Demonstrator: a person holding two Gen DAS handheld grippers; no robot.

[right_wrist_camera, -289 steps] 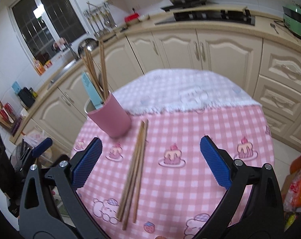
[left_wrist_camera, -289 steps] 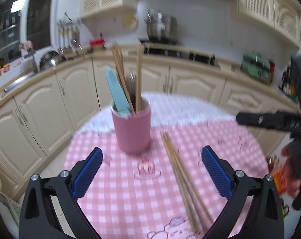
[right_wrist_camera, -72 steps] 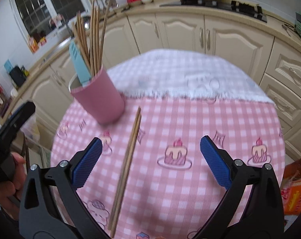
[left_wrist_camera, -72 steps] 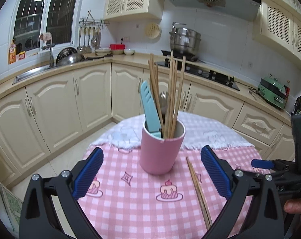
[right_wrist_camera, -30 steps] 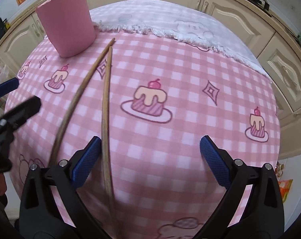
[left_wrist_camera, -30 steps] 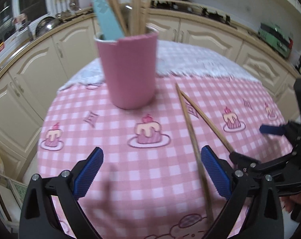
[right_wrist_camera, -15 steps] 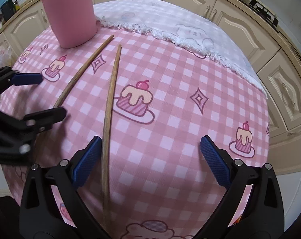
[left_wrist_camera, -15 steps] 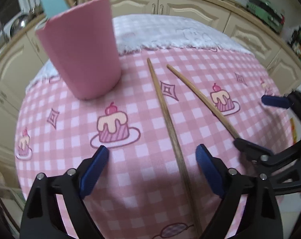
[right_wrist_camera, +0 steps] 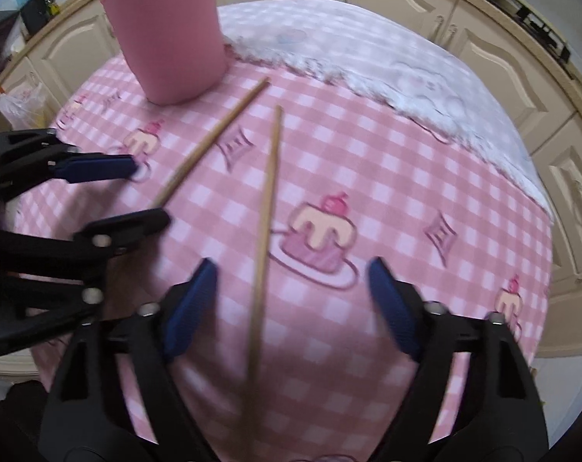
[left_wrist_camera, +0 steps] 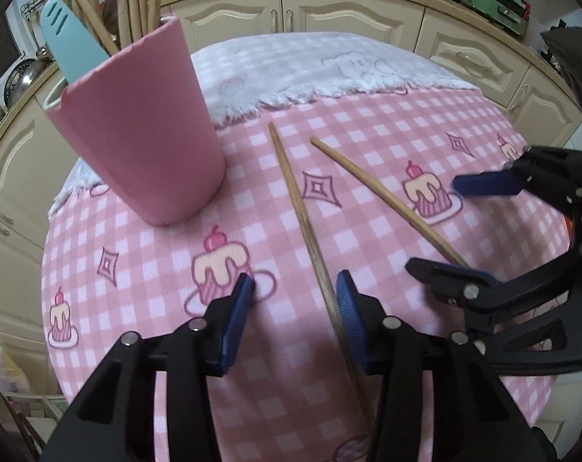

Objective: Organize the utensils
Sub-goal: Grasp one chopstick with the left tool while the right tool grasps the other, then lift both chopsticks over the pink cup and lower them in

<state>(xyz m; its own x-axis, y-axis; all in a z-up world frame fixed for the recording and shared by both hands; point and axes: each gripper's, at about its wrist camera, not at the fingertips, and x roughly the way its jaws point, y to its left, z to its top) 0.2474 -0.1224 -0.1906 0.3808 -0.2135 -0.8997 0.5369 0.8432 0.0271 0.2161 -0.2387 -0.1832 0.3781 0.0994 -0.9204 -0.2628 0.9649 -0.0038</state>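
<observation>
Both grippers are straddling the last two chopsticks beside the pink cup: the left gripper is narrowing around one chopstick (jaws wider half a second ago), the right gripper, fingers spread, around the other chopstick.

Round table carries a pink gingham tablecloth printed with cakes and diamonds; a white fringed cloth overlaps its far edge at 12 o'clock. Pink cup stands upright on the gingham at 10 o'clock. Two wooden chopsticks lie flat at centre, apart, diverging: left chopstick, right chopstick, tips toward 12 o'clock.
</observation>
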